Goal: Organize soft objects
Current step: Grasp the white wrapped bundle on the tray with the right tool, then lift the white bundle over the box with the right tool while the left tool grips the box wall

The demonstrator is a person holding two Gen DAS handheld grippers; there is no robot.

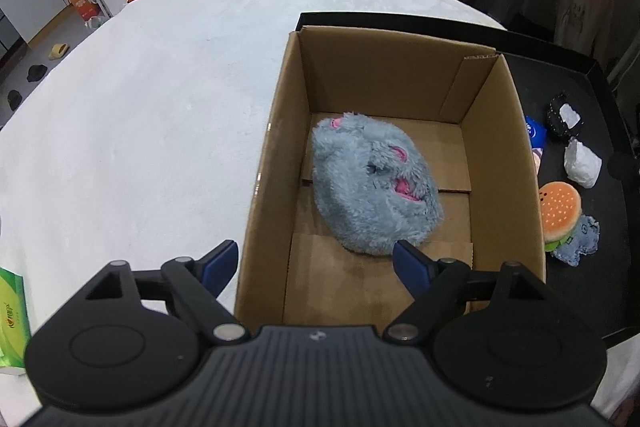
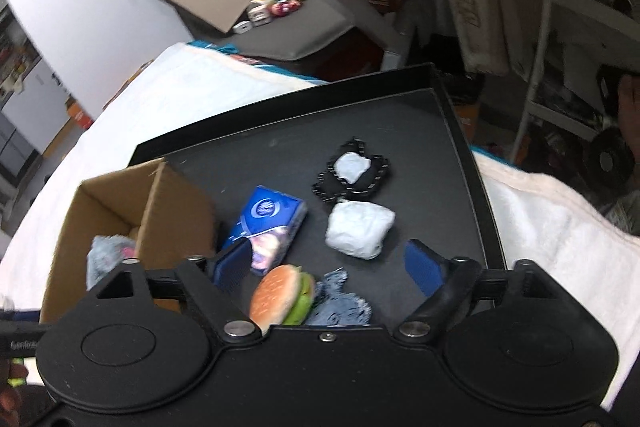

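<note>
Grey fluffy plush animal with pink ears (image 1: 374, 183) lies inside the open brown cardboard box (image 1: 502, 163), on its floor, apart from my tongs. My left gripper (image 1: 316, 265) hangs spread wide over the box's near end, holding nothing. My right gripper (image 2: 328, 267) is also spread and empty, above the black tray (image 2: 460, 131) just beside the box.

Judgement: next pick is for the right tongs. The plush hamburger toy (image 2: 282, 297) sits nearest, leaning against a blue denim scrap (image 2: 340, 303). I should come down astride the bun only, squeeze gently, and lift clear of the box wall before crossing over.

View notes: the right wrist camera alone shows the blue tissue packet (image 2: 266, 223) whole, plus the white crumpled wad (image 2: 360, 229) and black pouch (image 2: 352, 173). The left wrist camera alone shows the box floor and free space around the plush.
</note>
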